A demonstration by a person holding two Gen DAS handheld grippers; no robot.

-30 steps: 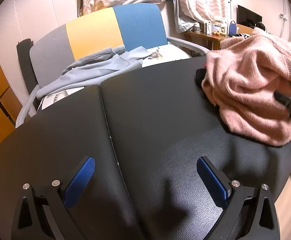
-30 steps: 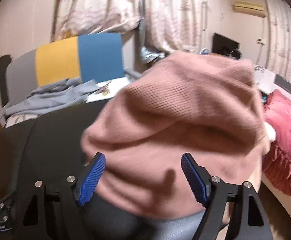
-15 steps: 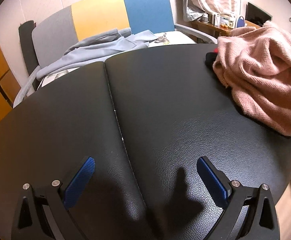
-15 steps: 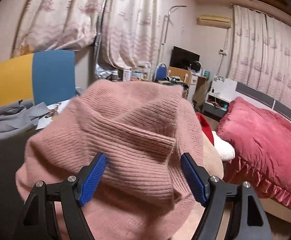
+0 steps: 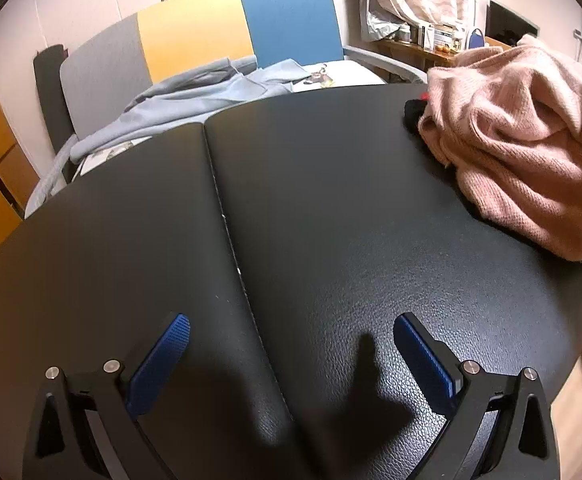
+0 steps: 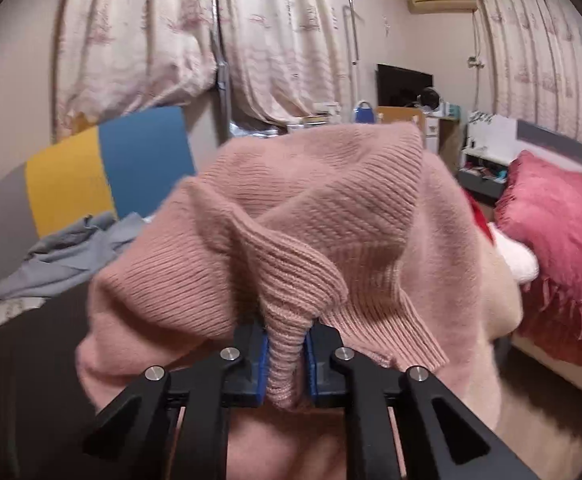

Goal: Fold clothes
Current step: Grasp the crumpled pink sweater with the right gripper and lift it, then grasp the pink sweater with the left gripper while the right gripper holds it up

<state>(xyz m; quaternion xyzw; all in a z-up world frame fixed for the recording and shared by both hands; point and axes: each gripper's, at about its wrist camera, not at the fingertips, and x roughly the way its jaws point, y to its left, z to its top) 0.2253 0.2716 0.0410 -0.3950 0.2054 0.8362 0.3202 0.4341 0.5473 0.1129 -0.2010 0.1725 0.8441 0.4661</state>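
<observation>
The black desk is bare except at its right edge, where the pink sweater is bunched. A ribbed fold is pinched by the right gripper; the left gripper is held released. Knit could slip if lifted by that thin fold.

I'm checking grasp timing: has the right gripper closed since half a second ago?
Yes. The right gripper was open around the pink sweater earlier; now its jaws have come together and pinch a ribbed fold, with the curtains behind.
</observation>
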